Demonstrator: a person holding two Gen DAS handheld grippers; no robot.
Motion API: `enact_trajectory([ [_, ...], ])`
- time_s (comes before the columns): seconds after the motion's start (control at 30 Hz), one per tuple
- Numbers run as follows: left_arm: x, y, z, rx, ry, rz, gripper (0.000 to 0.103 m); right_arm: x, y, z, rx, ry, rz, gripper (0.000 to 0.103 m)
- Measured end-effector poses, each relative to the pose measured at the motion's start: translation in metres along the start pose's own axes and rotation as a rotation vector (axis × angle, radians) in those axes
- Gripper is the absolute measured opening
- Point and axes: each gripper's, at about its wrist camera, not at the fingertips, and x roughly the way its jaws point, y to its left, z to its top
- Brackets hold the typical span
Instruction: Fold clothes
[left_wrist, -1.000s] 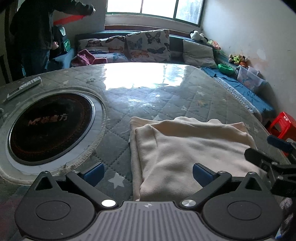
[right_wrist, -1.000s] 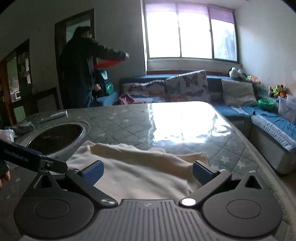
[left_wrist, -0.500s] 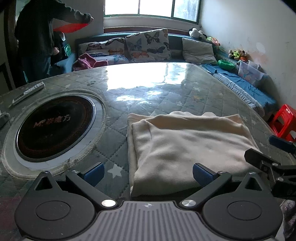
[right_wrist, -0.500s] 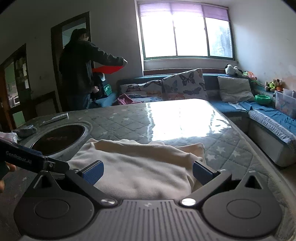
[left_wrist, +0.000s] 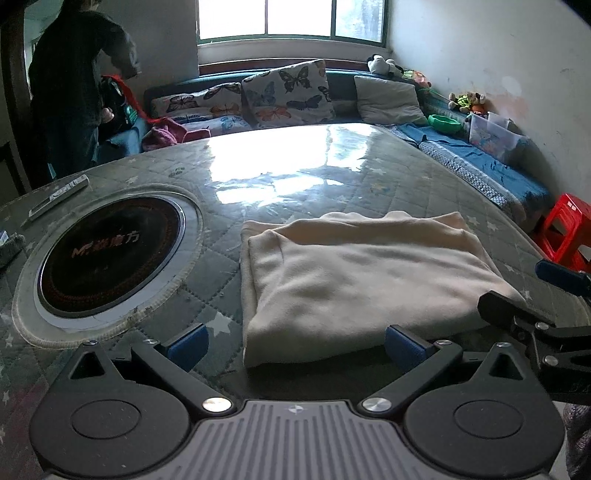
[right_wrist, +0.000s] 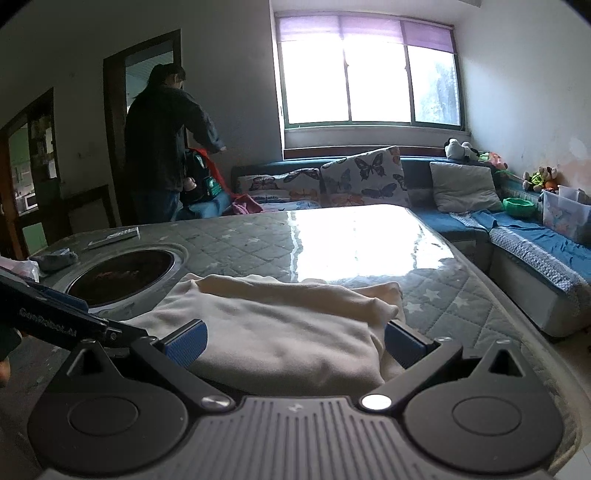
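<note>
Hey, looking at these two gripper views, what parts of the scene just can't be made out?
- Cream garment: type unknown; it lies folded, its near edge hidden behind the right gripper in the right wrist view.
- Round black cooktop: its lettering is unreadable in the right wrist view, too oblique and dark.
- Flat grey object at the table's far left: too small to identify.
- Person by the doorway: backlit, and what the hands hold is unclear.

garment (left_wrist: 354, 273): soft matt fleece | table cover (left_wrist: 295, 173): glossy quilted
</note>
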Motion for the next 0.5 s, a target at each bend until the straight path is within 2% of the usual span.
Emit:
enact_trajectory([
  [0.5,-0.018,-0.015,-0.017,0.037,-0.030,-0.032,0.103,-0.029,0.010,-0.011,-0.001,-0.034,-0.020,0.103],
])
